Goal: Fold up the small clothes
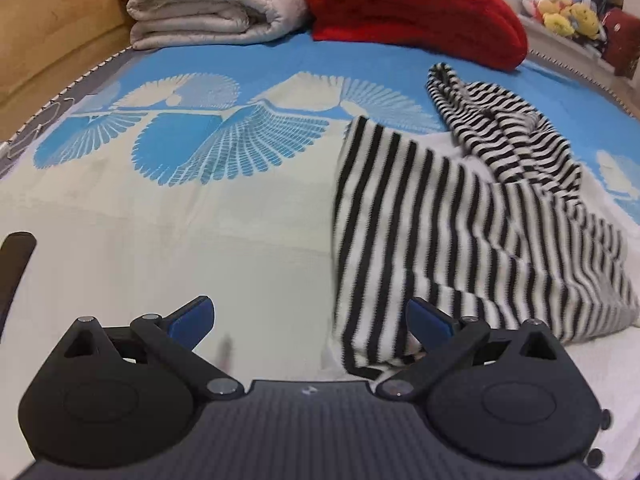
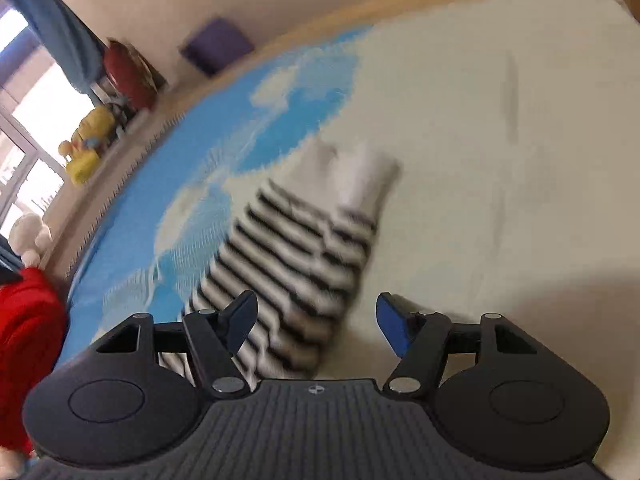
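Scene: striped garment (image 1: 460,232) lies rumpled on the bed (image 1: 200,240) | left gripper (image 1: 310,322) spread wide, empty, by its near hem | right gripper (image 2: 316,326) spread, empty, over striped cloth | likely lining up a fold

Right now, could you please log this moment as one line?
striped garment: crumpled on bed | left gripper: open, empty | right gripper: open, empty

Red blanket (image 1: 416,8), folded cream quilt (image 1: 212,4)
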